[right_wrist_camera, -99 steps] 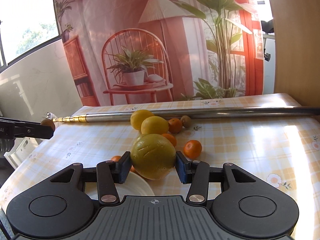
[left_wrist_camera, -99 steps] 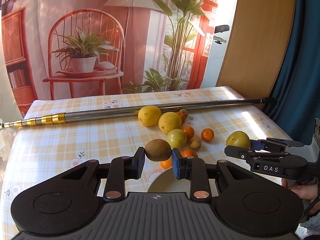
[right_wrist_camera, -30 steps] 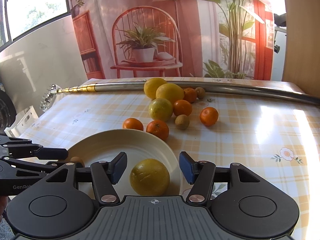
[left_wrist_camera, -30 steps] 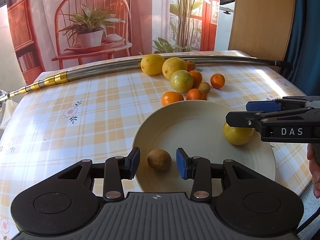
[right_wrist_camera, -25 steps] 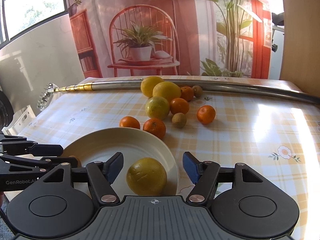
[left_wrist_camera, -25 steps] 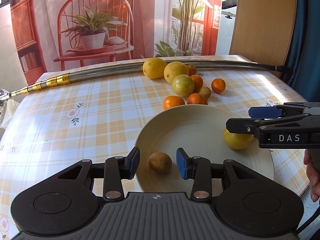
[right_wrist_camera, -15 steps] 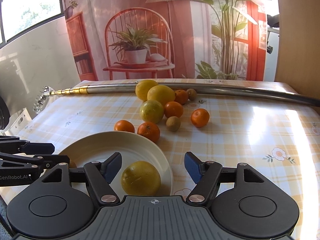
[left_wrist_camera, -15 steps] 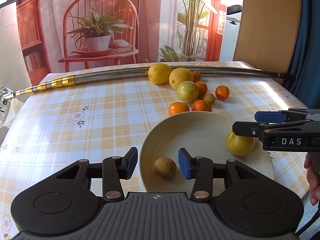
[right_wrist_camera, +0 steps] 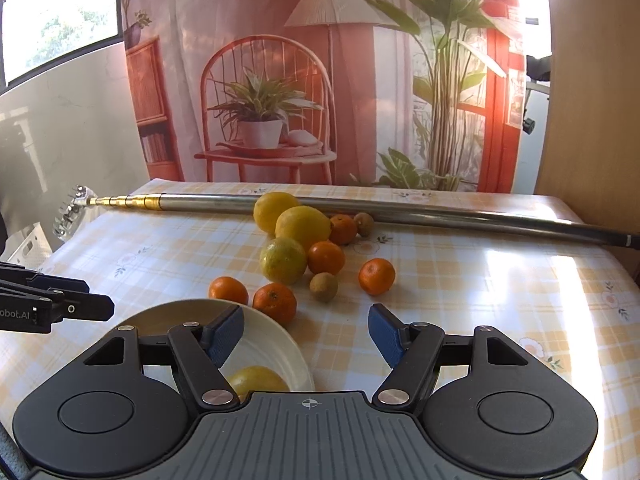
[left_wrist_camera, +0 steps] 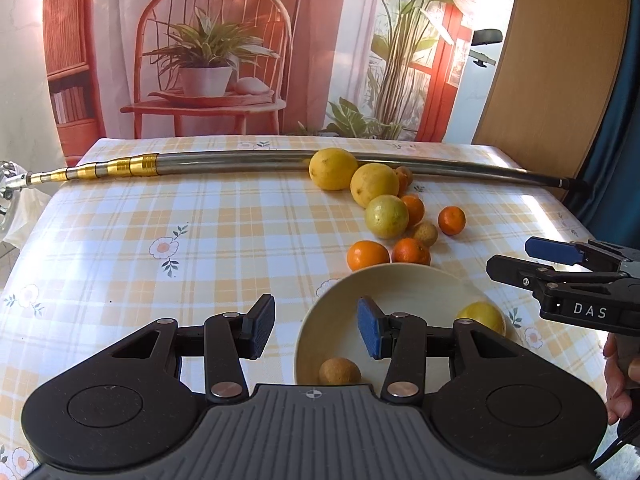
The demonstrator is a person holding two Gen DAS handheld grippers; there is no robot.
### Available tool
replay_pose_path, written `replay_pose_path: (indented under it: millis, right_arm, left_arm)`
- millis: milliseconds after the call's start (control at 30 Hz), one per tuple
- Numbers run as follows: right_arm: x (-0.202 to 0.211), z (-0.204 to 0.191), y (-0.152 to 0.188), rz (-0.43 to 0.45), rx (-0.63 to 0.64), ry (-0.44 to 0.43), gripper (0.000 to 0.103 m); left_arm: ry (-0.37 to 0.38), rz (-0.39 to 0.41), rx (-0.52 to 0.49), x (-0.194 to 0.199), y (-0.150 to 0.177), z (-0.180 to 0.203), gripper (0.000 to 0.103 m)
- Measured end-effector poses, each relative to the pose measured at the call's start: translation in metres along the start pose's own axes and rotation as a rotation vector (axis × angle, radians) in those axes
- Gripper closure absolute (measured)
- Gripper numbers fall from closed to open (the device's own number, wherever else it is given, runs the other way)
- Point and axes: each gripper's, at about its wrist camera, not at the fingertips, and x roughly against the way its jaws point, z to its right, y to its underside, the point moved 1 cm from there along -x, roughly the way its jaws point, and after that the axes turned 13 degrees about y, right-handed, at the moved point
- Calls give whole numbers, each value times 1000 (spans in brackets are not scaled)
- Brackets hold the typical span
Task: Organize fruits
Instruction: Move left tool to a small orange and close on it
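From my remote station, colours only. Round cream ceramic plate (left_wrist_camera: 320, 320): plain, unpatterned. On it, a brown fuzzy kiwi (left_wrist_camera: 339, 371) at 6 o'clock and a yellow round citrus (left_wrist_camera: 480, 316) at 3 o'clock. Vinyl tablecloth (left_wrist_camera: 200, 240): pale yellow-and-white plaid with small orange-centred white flowers. Loose fruit at my 12 o'clock: two yellow lemons, one yellow-green citrus (right_wrist_camera: 283, 261), orange mandarins, tan-brown kiwis. Long metal telescopic pole (right_wrist_camera: 280, 203): silver, with gold segments at its left end. Left gripper (left_wrist_camera: 316, 330) and right gripper (right_wrist_camera: 306, 334): black with blue pads.

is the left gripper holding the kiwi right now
No, the left gripper is open and the kiwi lies loose on the plate.
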Motion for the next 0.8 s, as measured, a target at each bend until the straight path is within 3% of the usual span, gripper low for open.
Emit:
replay_pose_path:
  millis: [167, 500, 800]
  right_arm:
    - [3, 11, -15, 31, -16, 14, 37]
    - [2, 28, -34, 65, -66, 30, 37]
    - [-19, 47, -53, 63, -137, 27, 37]
  left_arm:
    - [49, 11, 85, -5, -19, -7, 55]
    - [43, 3, 53, -12, -44, -1, 54]
    - [90, -124, 101, -55, -68, -9, 55]
